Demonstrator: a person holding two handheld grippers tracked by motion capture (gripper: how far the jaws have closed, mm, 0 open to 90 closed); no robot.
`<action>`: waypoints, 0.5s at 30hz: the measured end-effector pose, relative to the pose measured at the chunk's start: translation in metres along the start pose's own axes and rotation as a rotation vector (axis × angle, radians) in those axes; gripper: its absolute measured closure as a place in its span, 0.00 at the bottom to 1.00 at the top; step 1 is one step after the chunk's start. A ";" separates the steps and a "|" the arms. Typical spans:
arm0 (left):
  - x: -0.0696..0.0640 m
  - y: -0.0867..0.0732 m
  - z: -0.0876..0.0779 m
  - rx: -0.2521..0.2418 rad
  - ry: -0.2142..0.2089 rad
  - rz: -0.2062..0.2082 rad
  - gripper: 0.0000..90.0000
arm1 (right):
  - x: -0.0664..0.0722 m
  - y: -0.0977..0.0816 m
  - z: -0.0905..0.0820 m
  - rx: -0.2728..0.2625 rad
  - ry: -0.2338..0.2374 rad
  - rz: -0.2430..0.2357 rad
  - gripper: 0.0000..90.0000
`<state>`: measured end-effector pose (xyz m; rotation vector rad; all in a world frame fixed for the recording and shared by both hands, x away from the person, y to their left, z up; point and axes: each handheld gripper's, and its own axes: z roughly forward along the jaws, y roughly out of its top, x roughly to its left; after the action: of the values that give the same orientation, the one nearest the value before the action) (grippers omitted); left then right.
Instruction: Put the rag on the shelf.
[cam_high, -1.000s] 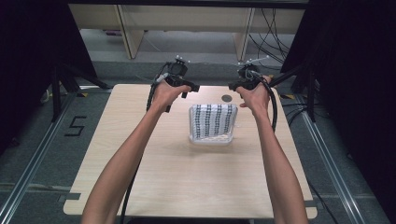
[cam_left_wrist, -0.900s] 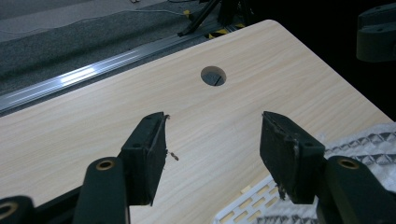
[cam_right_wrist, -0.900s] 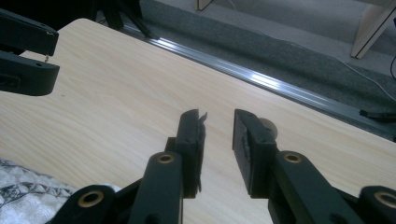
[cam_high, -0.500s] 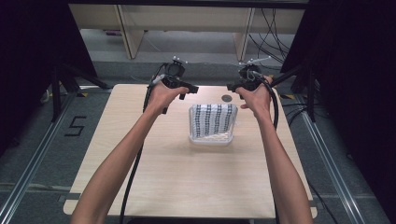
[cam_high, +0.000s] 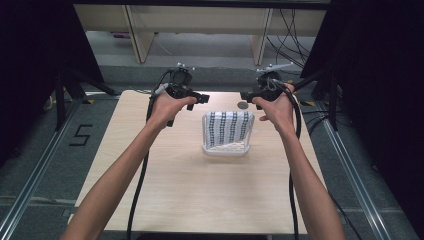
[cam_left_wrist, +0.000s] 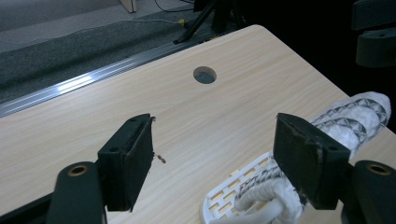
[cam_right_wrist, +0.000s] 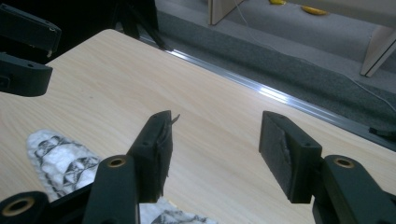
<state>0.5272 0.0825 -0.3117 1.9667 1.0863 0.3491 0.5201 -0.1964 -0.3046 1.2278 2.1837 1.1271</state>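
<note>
Holding both tools above the far half of the counter (cam_high: 190, 190), I seem poised to start. A white slotted basket (cam_high: 225, 148) sits mid-counter, a patterned cloth (cam_high: 229, 126) draped over it. My left hand-held gripper (cam_high: 202, 98) and right hand-held gripper (cam_high: 245, 95) flank the basket's far end, jaws wide apart, empty. A small round hole (cam_high: 243, 105) lies just beyond the basket.

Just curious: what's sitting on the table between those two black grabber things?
In the high view, a patterned cloth in a white basket lies between the left gripper and right gripper.
</note>
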 end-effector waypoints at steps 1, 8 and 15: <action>0.000 -0.001 -0.001 -0.001 0.001 0.001 0.31 | 0.001 -0.002 -0.001 -0.011 0.001 -0.006 0.49; -0.001 -0.012 -0.010 -0.003 -0.020 0.013 0.30 | 0.004 -0.008 -0.008 -0.020 0.025 -0.024 0.45; -0.008 -0.024 -0.016 -0.003 -0.027 0.047 0.30 | 0.010 -0.015 -0.016 -0.034 0.047 -0.029 0.43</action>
<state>0.4999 0.0908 -0.3197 1.9911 1.0231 0.3487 0.4960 -0.1992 -0.3065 1.1621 2.2002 1.1881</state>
